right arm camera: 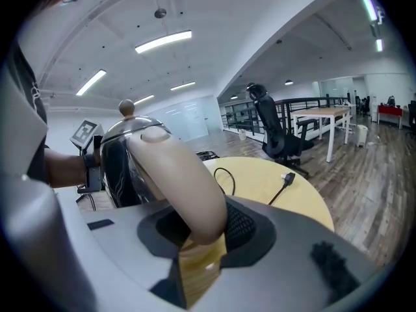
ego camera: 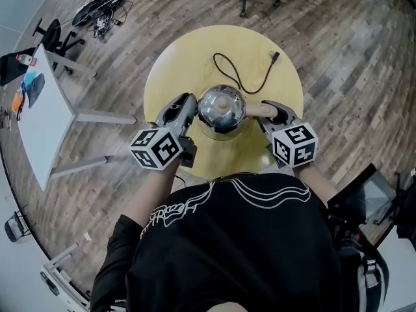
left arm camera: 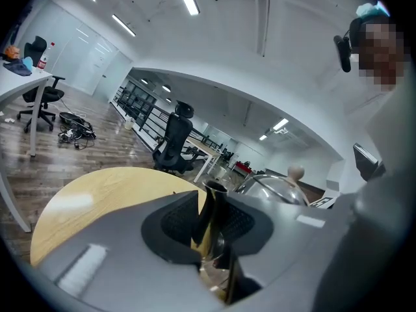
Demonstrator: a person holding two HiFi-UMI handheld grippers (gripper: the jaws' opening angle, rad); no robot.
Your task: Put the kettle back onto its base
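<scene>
The left gripper (ego camera: 188, 103) has its jaws clenched on the kettle's spout (left arm camera: 213, 203). The kettle (ego camera: 221, 109) sits between the two grippers over the middle of the round counter (ego camera: 169, 77). On its far side, the right gripper (ego camera: 270, 111) has its jaws grasping the beige handle (ego camera: 255, 110).

The base itself is hidden. A cord (ego camera: 240, 77) leads in under the kettle, so the base probably lies directly below. The thin spout gives a poor hold and could slip from the jaws, tilting the kettle so that it lands askew or off-centre.

Only the head view shows both grips at once, and the loose plug (ego camera: 275, 56). The left gripper view alone shows the spout pinched between the pads. The right gripper view shows how deep the handle sits in its jaws, which the top-down view cannot show.
</scene>
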